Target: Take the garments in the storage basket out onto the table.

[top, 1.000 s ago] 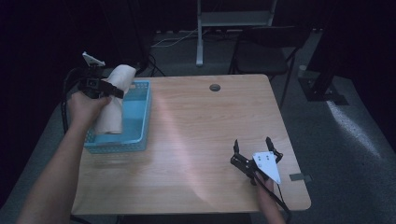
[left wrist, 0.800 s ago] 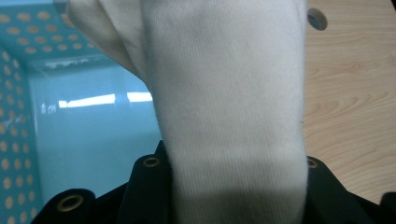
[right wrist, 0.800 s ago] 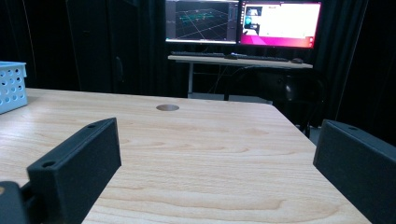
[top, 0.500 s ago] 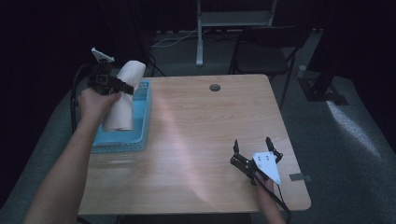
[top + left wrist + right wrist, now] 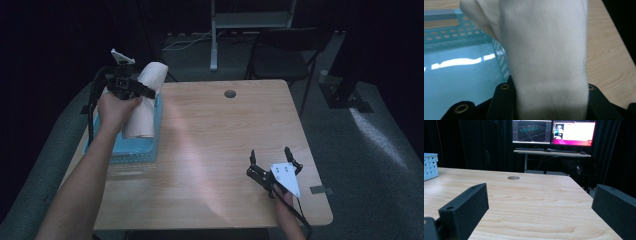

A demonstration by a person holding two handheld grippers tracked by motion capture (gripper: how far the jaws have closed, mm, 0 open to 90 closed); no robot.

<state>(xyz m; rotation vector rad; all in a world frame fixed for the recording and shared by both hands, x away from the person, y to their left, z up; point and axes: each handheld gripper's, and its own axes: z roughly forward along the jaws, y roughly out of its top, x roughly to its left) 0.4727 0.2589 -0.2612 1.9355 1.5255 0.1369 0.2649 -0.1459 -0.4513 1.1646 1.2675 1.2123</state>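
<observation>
A cream cloth [image 5: 145, 100] hangs from my left gripper [image 5: 150, 93], which is shut on it above the right side of a light blue perforated basket [image 5: 125, 152] at the table's left. In the left gripper view the cloth [image 5: 544, 57] rises between the two black jaws, with the basket's floor [image 5: 456, 82] to its left. My right gripper [image 5: 272, 162] rests near the table's front right, open, with nothing between its fingers [image 5: 466, 207]; bare wood lies ahead of it.
The wooden table [image 5: 220, 130] has a round cable hole [image 5: 230, 93] near its far edge. A corner of the basket [image 5: 429, 166] shows at the left of the right gripper view. Beyond the table stand a dark chair [image 5: 282, 55], a desk with monitors [image 5: 552, 132] and dark floor.
My left gripper has lifted the cloth higher and moved it to the right, up out of the basket. The right gripper has stayed put.
</observation>
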